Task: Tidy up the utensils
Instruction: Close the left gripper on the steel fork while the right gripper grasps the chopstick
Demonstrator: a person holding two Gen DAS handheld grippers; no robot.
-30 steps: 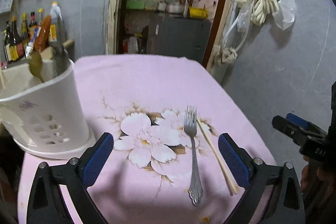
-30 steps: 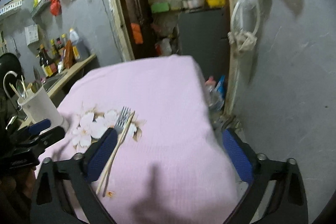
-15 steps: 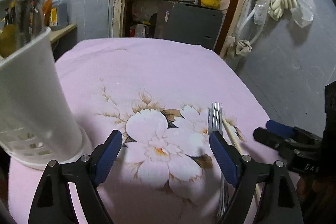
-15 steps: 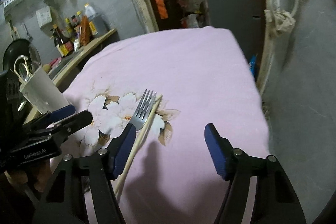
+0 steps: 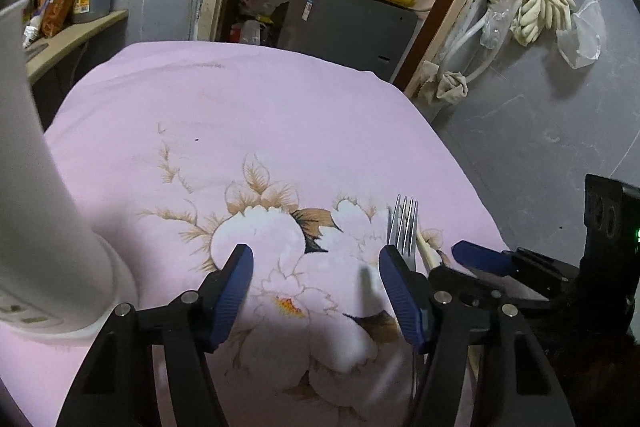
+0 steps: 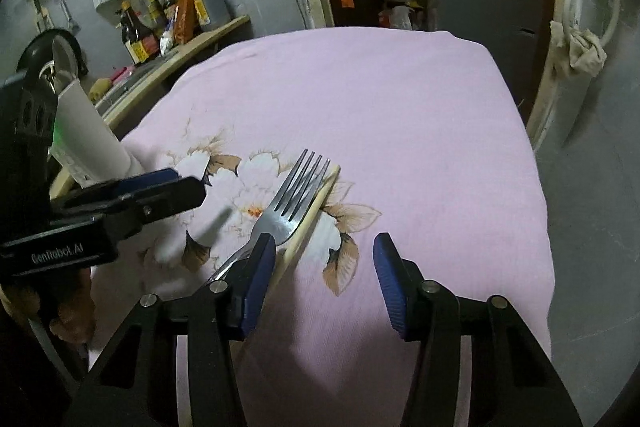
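Both grippers are dropping in low over the pink flowered cloth (image 5: 256, 99) now, far nearer the utensils than a second ago; the left gripper (image 5: 316, 273) has been narrowing its jaws, which are standing about half apart with only cloth between them, its right finger just beside the fork (image 5: 404, 227); the right gripper (image 6: 324, 267) has been closing too, down to a middling gap, nothing gripped, its left finger sitting over the fork's neck and the chopsticks (image 6: 316, 205) lying alongside; the white utensil holder (image 5: 44, 227) is looming at the left edge, spoons already out of frame; so the pickup looks close, each gripper seemingly lining up on one utensil, both bound for that holder.
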